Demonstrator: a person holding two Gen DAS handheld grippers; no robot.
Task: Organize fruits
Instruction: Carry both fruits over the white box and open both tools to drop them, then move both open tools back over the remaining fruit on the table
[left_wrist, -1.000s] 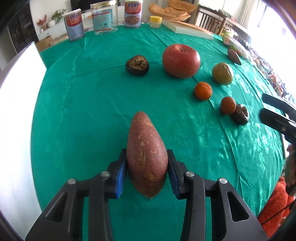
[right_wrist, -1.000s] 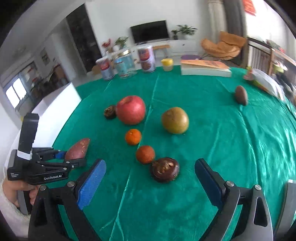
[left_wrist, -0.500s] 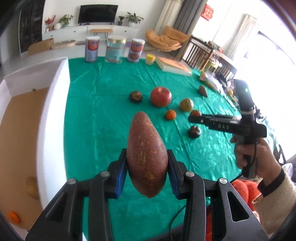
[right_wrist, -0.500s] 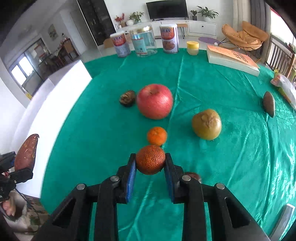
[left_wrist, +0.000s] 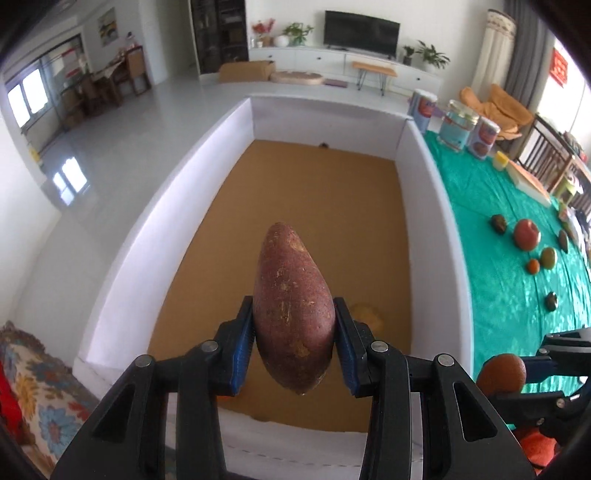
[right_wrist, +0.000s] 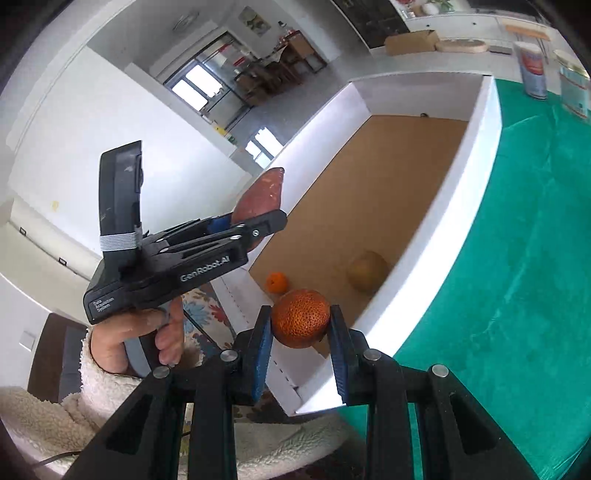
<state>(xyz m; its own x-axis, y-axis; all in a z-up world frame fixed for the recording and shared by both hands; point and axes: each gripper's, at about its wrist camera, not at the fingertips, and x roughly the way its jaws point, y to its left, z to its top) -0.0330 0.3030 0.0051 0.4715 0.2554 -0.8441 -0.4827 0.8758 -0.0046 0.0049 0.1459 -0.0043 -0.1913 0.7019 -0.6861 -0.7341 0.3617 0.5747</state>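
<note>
Left gripper (left_wrist: 294, 341) front and centre in its own view, fingers (left_wrist: 244, 341) clamped tight on a sweet potato (left_wrist: 293, 310), which stands point-up in the lower middle of the frame, held in the air over the white box (left_wrist: 430, 206) with the brown cardboard floor. Over to the right wrist view: the right gripper (right_wrist: 300, 338) has its blue-padded fingers (right_wrist: 262, 347) pinched on a rough-skinned orange fruit (right_wrist: 300, 318), lower centre of the frame, just above the near corner of that same box. Down on the box floor, a small orange (right_wrist: 277, 282) sits just behind the held fruit, and a yellowish pear (right_wrist: 368, 271) lies to its right, close to the box's right-hand wall. At the right edge of the left view, the green-clothed bench (left_wrist: 491, 258) carries a red apple (left_wrist: 526, 234), a green-brown fruit (left_wrist: 548, 257), a small orange one (left_wrist: 533, 266) and a couple of dark ones (left_wrist: 551, 301). Cans (left_wrist: 458, 123) stand at the upper right.
</note>
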